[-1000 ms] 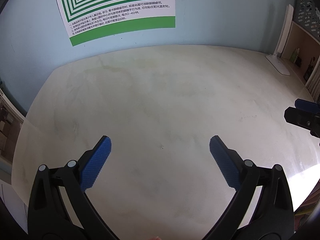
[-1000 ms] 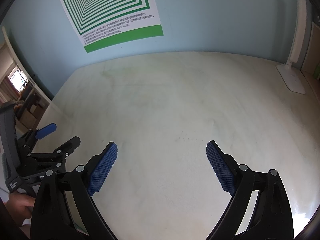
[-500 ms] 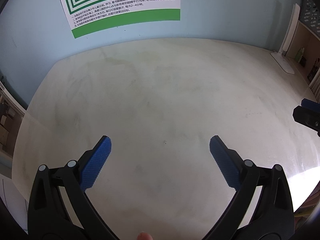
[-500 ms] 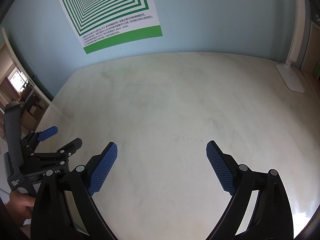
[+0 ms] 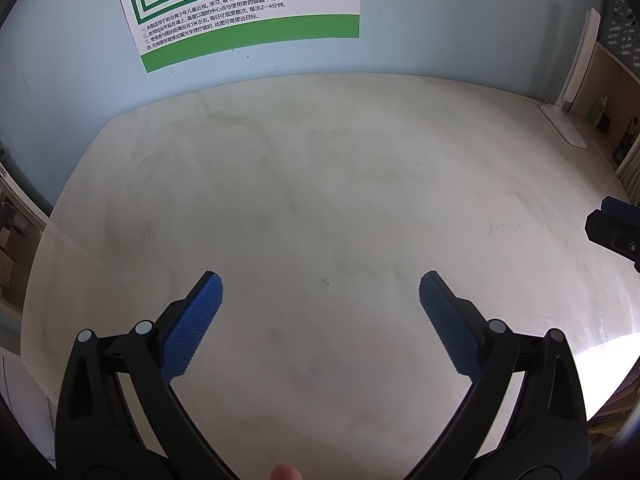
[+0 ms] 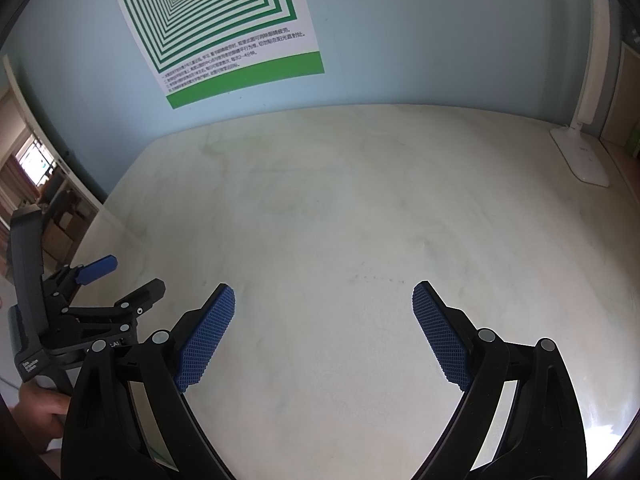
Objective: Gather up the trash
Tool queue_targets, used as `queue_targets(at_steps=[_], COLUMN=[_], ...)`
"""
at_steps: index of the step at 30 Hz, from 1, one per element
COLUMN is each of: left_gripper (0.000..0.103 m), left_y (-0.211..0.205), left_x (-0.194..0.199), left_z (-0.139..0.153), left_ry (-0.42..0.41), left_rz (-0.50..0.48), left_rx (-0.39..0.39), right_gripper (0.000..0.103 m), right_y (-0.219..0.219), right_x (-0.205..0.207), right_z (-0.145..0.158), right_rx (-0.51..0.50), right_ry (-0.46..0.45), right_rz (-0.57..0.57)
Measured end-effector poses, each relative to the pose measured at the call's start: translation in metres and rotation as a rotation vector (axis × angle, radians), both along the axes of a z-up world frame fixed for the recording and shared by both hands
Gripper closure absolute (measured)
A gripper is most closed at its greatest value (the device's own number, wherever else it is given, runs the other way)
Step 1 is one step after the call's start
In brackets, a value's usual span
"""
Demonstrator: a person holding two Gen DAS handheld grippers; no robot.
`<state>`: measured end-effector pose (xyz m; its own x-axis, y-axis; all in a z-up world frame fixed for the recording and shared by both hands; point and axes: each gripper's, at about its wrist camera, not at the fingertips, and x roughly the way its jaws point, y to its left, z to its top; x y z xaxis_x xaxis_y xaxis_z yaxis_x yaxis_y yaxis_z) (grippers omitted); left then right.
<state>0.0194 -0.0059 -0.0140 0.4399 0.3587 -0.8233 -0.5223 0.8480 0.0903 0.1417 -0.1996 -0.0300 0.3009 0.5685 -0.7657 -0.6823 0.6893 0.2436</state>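
No trash shows in either view. My left gripper (image 5: 320,284) is open above a pale cream tabletop (image 5: 320,184), nothing between its blue pads. My right gripper (image 6: 324,294) is open too, over the same tabletop (image 6: 340,208), with an empty gap. In the right wrist view the left gripper (image 6: 124,276) appears at the left edge, held by a hand (image 6: 40,408). The right gripper's tip (image 5: 616,228) pokes in at the right edge of the left wrist view.
A green-and-white striped poster (image 6: 216,28) hangs on the light blue wall behind the table. A white desk lamp (image 6: 580,160) stands at the back right corner. Shelves with small items (image 5: 608,116) lie to the right. The table's left edge drops to a room beyond (image 6: 44,184).
The left wrist view has tilted slightly downward, so the poster and the table's far edge sit higher in frame. The right gripper has hardly moved. Both stay open.
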Motion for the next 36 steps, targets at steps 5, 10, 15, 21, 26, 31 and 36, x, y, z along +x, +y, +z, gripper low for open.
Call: queue_targets(at_steps=[5,10,15,21,26,31,36], left_gripper=[0.007,0.007,0.007,0.007,0.007,0.007,0.007], left_y=[-0.003,-0.003,-0.002,0.000,-0.007,-0.005,0.009], left_x=[-0.001,-0.001,0.000,0.000,0.000,0.006,0.007], left_z=[0.000,0.000,0.000,0.001,0.007,-0.012,-0.039], left_ry=[-0.002,-0.002,-0.003,-0.008,-0.002,0.016,0.024], left_rz=[0.000,0.001,0.001,0.006,0.002,-0.009,0.003], left_rx=[0.001,-0.005,-0.008,-0.003,0.101,0.102,0.035], right_gripper=[0.013,0.013,0.013,0.013,0.013,0.013,0.013], right_y=[0.000,0.000,0.000,0.000,0.001,0.001,0.008], right_x=[0.000,0.001,0.002,0.002,0.002,0.004,0.006], right_z=[0.001,0.001,0.002,0.003,0.001,-0.016,-0.045], right_rx=[0.001,-0.002,-0.002,-0.001,-0.006,-0.009,-0.043], right_ry=[-0.002,-0.002,-0.004,-0.006,-0.006,-0.028,-0.060], right_rz=[0.003,0.005,0.006,0.008,0.013,-0.021,-0.062])
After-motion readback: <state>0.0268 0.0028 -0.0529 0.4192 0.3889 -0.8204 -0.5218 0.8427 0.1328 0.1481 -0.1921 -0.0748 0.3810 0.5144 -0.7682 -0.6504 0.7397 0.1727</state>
